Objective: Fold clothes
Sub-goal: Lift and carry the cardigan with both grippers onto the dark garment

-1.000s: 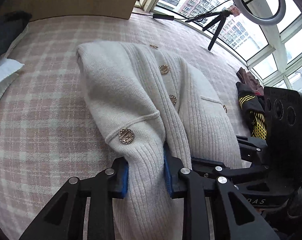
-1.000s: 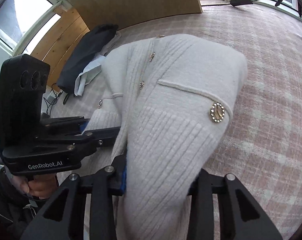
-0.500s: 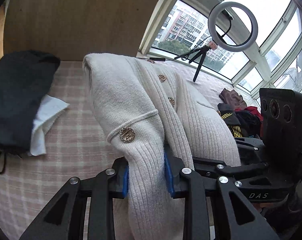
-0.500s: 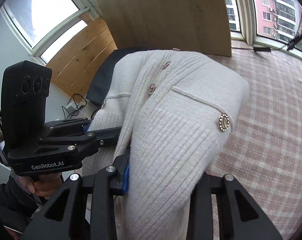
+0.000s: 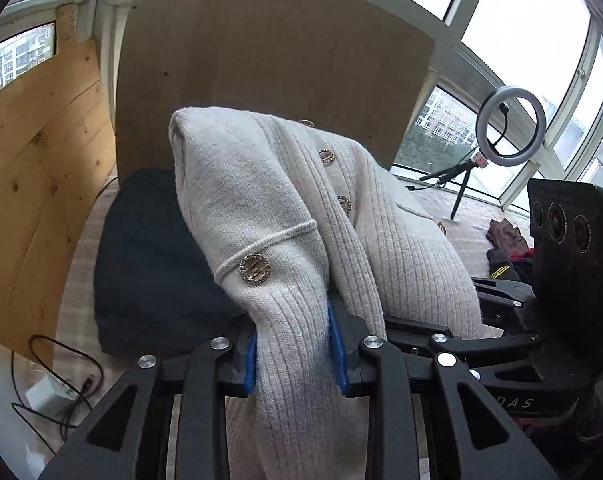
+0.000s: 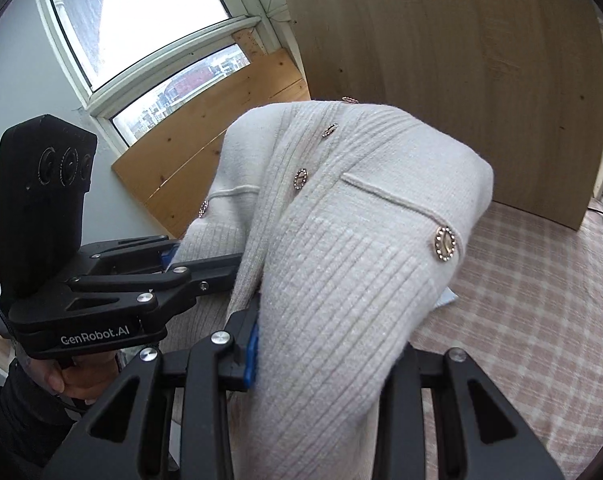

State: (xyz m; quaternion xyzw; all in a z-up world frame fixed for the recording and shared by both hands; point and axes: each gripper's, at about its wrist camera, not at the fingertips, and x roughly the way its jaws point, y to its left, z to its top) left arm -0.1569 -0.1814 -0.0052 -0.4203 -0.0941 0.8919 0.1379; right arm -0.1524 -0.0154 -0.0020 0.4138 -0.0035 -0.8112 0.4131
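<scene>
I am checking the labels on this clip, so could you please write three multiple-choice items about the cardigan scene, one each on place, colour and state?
1. Where is the dark garment?
A. under and behind the cardigan
B. on the ring light
C. in the right gripper

2. What colour is the cardigan?
A. cream
B. red
C. navy

3. What is the left gripper doing?
A. standing open
B. gripping ribbed hem
C. holding a cable

Key:
1 A, it lies on the checked cover.
2 A, pale knit.
3 B, blue pads press the knit.
</scene>
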